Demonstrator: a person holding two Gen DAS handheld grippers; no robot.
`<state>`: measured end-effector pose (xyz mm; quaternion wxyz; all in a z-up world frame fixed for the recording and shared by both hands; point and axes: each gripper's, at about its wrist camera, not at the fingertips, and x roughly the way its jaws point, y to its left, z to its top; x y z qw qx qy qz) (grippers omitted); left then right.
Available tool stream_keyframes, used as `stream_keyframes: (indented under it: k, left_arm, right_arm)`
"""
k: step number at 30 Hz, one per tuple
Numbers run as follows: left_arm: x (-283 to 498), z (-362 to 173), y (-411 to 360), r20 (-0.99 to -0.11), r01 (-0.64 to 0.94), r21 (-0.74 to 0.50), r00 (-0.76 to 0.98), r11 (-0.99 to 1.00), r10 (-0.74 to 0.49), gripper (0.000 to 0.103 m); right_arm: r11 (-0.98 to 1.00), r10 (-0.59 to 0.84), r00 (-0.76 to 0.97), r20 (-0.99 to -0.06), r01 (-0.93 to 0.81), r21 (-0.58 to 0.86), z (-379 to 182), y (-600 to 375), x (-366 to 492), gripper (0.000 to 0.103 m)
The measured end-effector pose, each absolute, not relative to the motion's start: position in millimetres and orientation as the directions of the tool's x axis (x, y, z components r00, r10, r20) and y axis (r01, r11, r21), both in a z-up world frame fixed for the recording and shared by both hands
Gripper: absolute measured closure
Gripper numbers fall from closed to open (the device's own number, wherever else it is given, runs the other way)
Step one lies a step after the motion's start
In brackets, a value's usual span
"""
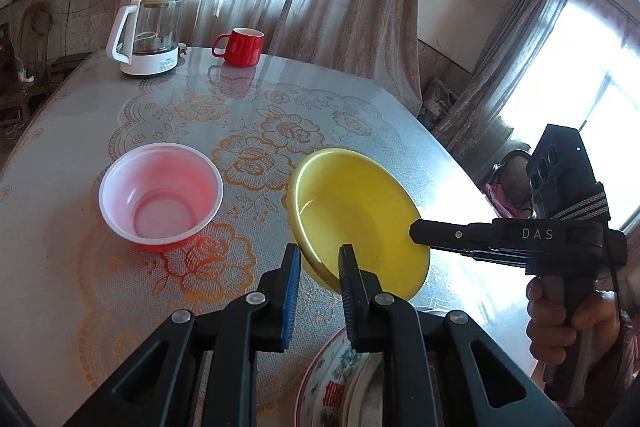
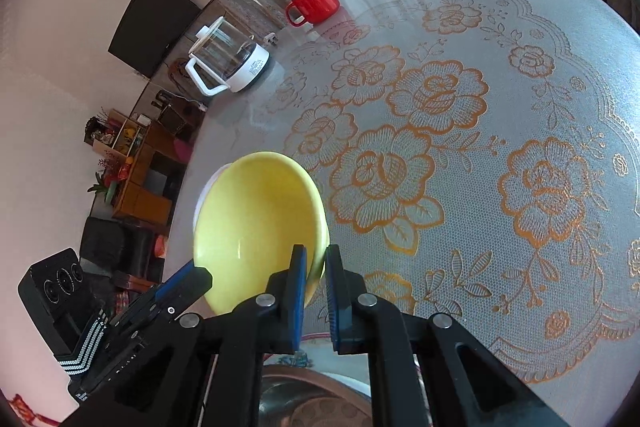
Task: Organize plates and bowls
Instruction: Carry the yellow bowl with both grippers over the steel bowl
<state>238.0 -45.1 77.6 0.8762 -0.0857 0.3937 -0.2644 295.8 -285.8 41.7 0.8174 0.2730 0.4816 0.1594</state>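
A yellow plate [image 1: 356, 215] is held tilted above the table; it also shows in the right wrist view [image 2: 256, 223]. My right gripper [image 2: 316, 263] is shut on its rim, and it shows from the side in the left wrist view [image 1: 416, 227]. My left gripper [image 1: 319, 259] straddles the plate's near rim with a gap on the left finger side, so it looks open. A red bowl with a white inside [image 1: 160, 195] stands on the table to the left. A patterned plate [image 1: 336, 383] lies under my left gripper.
A glass kettle on a white base [image 1: 150, 35] and a red mug [image 1: 240, 47] stand at the table's far edge. The round table [image 1: 280, 107] has a floral lace cover. Curtains hang behind it. A metal dish [image 2: 316, 403] lies under my right gripper.
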Motion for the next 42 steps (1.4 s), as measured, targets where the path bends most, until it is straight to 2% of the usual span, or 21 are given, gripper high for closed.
stream_keyframes:
  k: [19,42]
  left_arm:
    - [149.3,93.4,-31.2,-0.575,0.42,-0.398,0.578,0.816,-0.579,0.084]
    - [86.8,74.8,-57.0,-0.609,0.48,-0.362,0.528,0.799,-0.593,0.084]
  right_arm:
    - [0.78,0.544,0.55,-0.634,-0.052,0.624,62.1,-281.9,202.8,0.095]
    - [0.775,0.509,0.607,-0.611,-0.014,0.632,37.8,-302.2,117.3,0.094]
